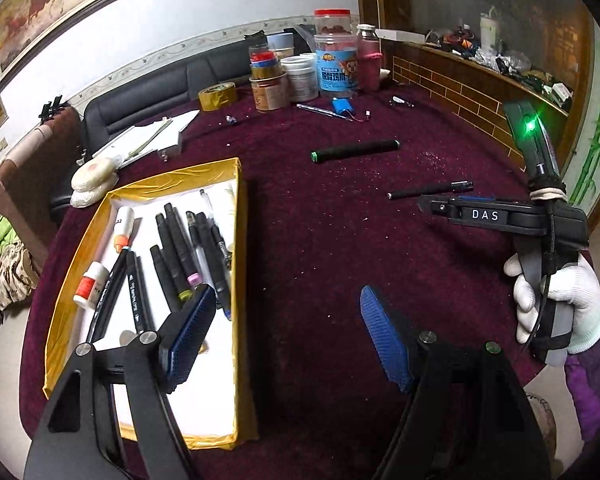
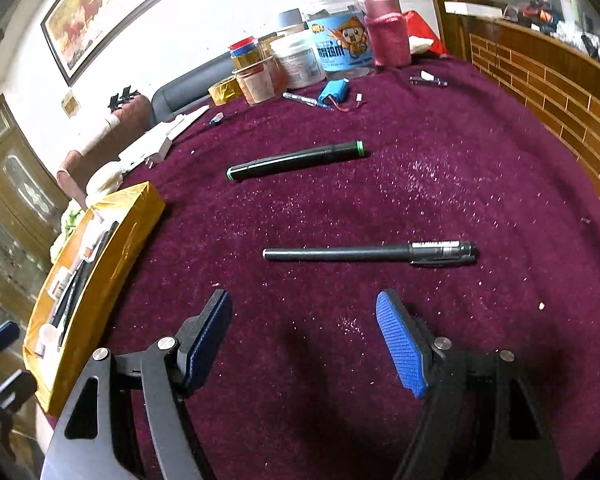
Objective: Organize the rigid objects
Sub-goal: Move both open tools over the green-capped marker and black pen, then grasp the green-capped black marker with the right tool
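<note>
Pens and markers fill your gold-edged tray (image 1: 162, 178) at the left of the left wrist view, with two small white bottles (image 1: 90, 286) along their left side. Your left gripper (image 1: 284, 334) hangs at the lower middle with its blue pads apart and nothing between them, one pad over the tray's right edge. Right of the tray, on the maroon cloth (image 1: 324, 248), the green-ended marker (image 1: 356, 151) lies in the upper middle. Lower and further right lies the black pen (image 2: 370, 254). Your right gripper (image 2: 304, 340) sits just below that pen, fingers spread, empty, in your white-gloved hand (image 1: 560, 304).
</note>
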`<action>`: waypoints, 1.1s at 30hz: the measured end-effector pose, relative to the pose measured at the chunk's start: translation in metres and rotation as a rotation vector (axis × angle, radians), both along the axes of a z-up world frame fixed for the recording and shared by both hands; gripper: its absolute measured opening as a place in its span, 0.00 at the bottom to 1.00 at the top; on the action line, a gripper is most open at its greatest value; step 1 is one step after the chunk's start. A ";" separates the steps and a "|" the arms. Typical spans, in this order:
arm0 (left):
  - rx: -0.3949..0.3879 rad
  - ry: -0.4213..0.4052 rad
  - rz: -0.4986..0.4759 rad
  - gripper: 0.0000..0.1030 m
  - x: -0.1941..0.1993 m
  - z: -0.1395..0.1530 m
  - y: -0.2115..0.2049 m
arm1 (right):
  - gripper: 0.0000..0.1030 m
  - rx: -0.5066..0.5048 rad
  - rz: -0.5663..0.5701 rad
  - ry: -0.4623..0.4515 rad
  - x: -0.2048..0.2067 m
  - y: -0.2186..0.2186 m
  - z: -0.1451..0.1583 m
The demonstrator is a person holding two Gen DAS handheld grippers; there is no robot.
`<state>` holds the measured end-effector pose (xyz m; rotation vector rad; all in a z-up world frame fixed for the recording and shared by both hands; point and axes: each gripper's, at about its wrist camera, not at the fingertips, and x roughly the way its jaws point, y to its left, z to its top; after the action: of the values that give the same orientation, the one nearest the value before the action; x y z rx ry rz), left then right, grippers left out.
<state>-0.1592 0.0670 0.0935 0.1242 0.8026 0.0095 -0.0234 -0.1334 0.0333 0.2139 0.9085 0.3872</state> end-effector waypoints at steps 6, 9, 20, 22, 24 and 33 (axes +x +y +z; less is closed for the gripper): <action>0.016 0.020 -0.015 0.72 0.011 -0.004 -0.012 | 0.68 0.039 -0.012 0.047 0.001 -0.007 -0.008; 0.019 0.033 -0.025 0.72 0.014 -0.006 -0.015 | 0.68 0.044 -0.012 0.047 0.001 -0.008 -0.009; -0.080 0.081 -0.072 0.75 0.036 -0.014 -0.022 | 0.73 0.023 0.000 0.042 0.000 -0.004 -0.009; -0.125 0.091 -0.087 0.75 0.055 -0.018 -0.028 | 0.73 0.031 0.000 0.041 0.000 -0.005 -0.009; -0.130 0.094 -0.087 0.74 0.078 -0.027 -0.036 | 0.73 0.046 -0.002 0.042 -0.002 -0.008 -0.010; -0.319 0.145 0.025 0.86 0.123 -0.076 -0.013 | 0.73 0.010 -0.023 -0.041 -0.023 -0.015 0.011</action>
<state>-0.0363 0.0536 0.0173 -0.1889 0.9406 -0.1045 -0.0462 -0.1479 0.0440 0.2240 0.8629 0.3737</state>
